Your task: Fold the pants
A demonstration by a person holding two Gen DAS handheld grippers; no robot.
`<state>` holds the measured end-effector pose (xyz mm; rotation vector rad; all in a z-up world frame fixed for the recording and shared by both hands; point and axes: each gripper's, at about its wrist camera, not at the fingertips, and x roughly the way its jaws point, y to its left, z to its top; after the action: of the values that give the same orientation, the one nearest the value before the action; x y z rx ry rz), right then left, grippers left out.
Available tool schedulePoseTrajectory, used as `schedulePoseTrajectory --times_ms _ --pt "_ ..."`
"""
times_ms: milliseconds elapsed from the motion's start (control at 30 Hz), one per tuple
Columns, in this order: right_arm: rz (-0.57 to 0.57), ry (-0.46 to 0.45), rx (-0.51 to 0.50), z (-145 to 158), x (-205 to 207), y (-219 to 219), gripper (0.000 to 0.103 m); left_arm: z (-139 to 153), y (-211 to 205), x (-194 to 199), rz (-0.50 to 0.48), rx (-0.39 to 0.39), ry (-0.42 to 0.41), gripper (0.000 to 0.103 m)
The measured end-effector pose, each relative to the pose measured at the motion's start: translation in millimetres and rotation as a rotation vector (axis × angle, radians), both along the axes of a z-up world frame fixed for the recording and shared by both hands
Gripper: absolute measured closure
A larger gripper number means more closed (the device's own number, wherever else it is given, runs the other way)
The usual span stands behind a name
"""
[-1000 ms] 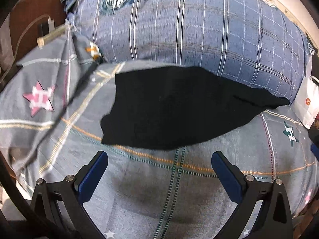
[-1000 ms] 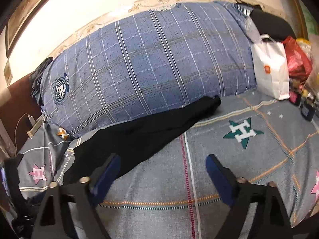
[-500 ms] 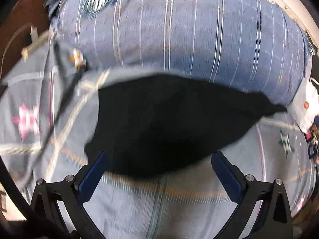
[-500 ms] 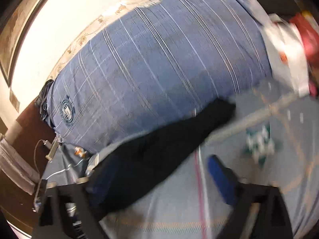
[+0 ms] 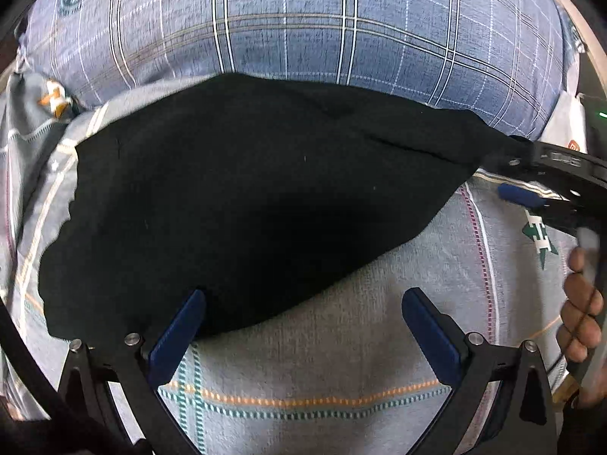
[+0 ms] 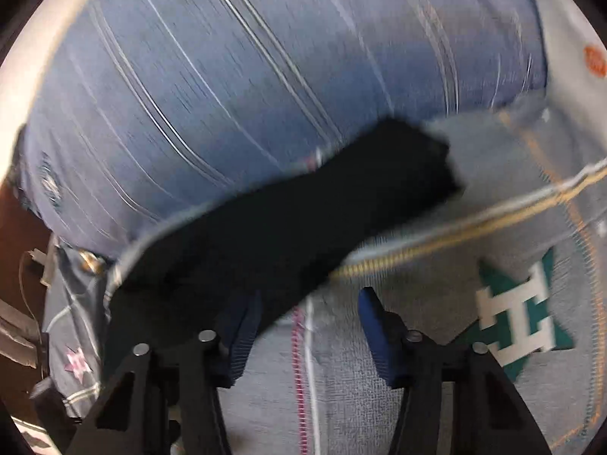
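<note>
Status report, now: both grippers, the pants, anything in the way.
Left gripper open over pants' near edge. Right gripper closing, nothing pinched yet. Black pants flat on bedsheet, unfolded. Blue plaid pillow crowds the far edge.

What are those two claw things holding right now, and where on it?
Nothing yet. The left gripper stands open at the near edge of the black pants; the right gripper is closing near their narrow end, pads not pressing cloth.

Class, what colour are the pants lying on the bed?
Plain black pants, clearest in the left wrist view.
</note>
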<state>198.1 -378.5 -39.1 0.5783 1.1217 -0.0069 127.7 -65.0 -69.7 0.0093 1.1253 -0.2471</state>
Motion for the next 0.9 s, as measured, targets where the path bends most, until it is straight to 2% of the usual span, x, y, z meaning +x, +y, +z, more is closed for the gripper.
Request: schedulePoseTrajectory --times_ms 33,100,200,233,267,300,333,367,400,433,467,567,667,767,900 --pt "-0.008 0.01 0.007 -6 3 -1 0.053 -2 0 2 -0.004 0.011 -0.002 0.0" --pt "-0.042 0.018 -0.001 -12 16 -6 0.053 -7 -1 3 -0.006 0.019 0.014 0.001" --pt "-0.028 0.015 -0.066 -13 27 -1 0.055 -14 -4 4 -0.007 0.043 0.017 0.002" --pt "-0.02 0.012 -0.091 -12 28 3 0.055 -15 -7 4 -0.012 0.06 0.006 0.007" --pt "-0.01 0.008 -0.122 -12 31 9 0.055 -18 -16 11 -0.018 0.114 -0.013 0.017" --pt "0.007 0.007 -0.181 -11 33 17 0.059 -20 -21 11 -0.03 0.176 -0.03 0.018" --pt "0.02 0.005 -0.216 -13 32 17 0.069 -19 -25 11 -0.045 0.19 -0.057 0.025" --pt "0.034 0.002 -0.238 -12 32 21 0.072 -17 -26 13 -0.049 0.193 -0.068 0.041" --pt "0.044 0.001 -0.242 -10 32 24 0.08 -15 -26 15 -0.044 0.208 -0.077 0.05" --pt "0.045 0.002 -0.241 -10 31 25 0.087 -13 -26 18 -0.037 0.23 -0.084 0.072" --pt "0.043 0.004 -0.237 -7 29 25 0.09 -13 -21 20 -0.031 0.247 -0.084 0.085" --pt "0.039 0.004 -0.196 -2 25 20 0.093 -10 -7 27 -0.031 0.21 -0.05 0.092" --pt "0.0 0.02 -0.099 0 10 9 0.093 -1 5 32 -0.02 0.161 -0.022 0.093" --pt "-0.019 0.011 -0.058 6 -7 7 0.1 9 17 31 -0.024 0.166 -0.029 0.093" --pt "-0.026 -0.008 0.003 19 -57 14 0.1 17 35 18 -0.03 0.157 -0.037 0.093"
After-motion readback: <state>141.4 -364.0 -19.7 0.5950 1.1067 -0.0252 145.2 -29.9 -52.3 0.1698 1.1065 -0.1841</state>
